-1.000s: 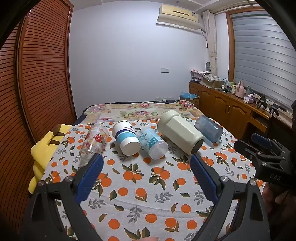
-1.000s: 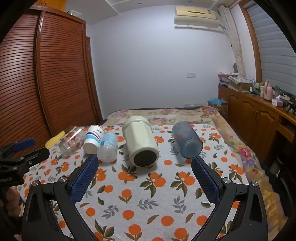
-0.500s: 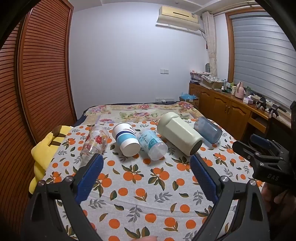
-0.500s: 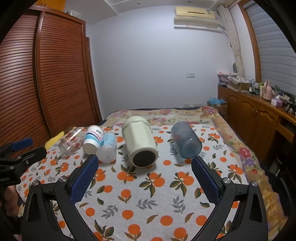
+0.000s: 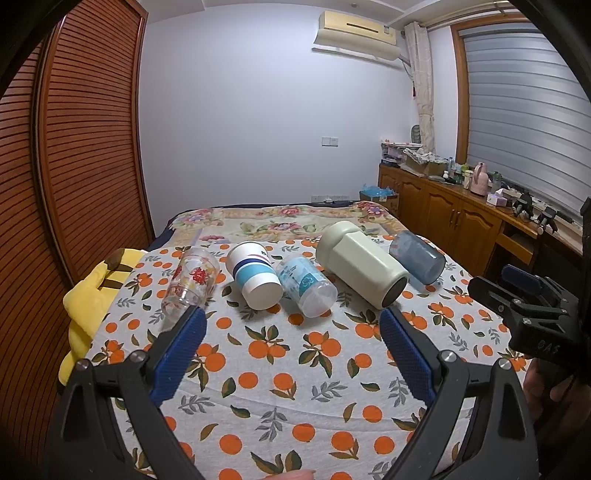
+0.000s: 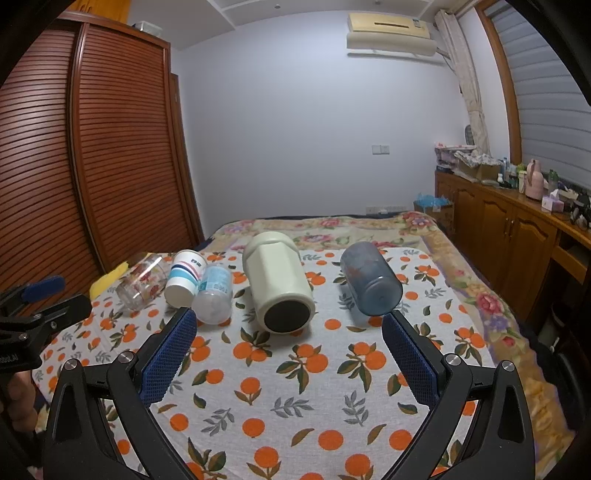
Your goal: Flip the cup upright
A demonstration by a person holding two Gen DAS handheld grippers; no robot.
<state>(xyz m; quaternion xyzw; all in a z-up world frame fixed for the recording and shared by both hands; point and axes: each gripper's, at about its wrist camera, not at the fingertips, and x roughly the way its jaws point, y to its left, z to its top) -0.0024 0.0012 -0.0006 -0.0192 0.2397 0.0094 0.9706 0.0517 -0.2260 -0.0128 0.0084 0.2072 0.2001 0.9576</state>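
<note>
Both my grippers, left [image 5: 291, 347] and right [image 6: 288, 347], hover with fingers apart; five cups lie toppled on the bed [image 6: 295, 376]. Next, I'd reach for the cream tumbler [image 6: 279, 282].

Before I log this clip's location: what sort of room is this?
Most likely a bedroom: cups lie on a bed with a floral quilt, beside a louvred wooden wardrobe and a wall air conditioner.

Both grippers drawn back slightly from cup row; cream cup [image 6: 279, 286] and blue cup [image 6: 370, 282] sit marginally farther up in views. Cups themselves unmoved.
</note>
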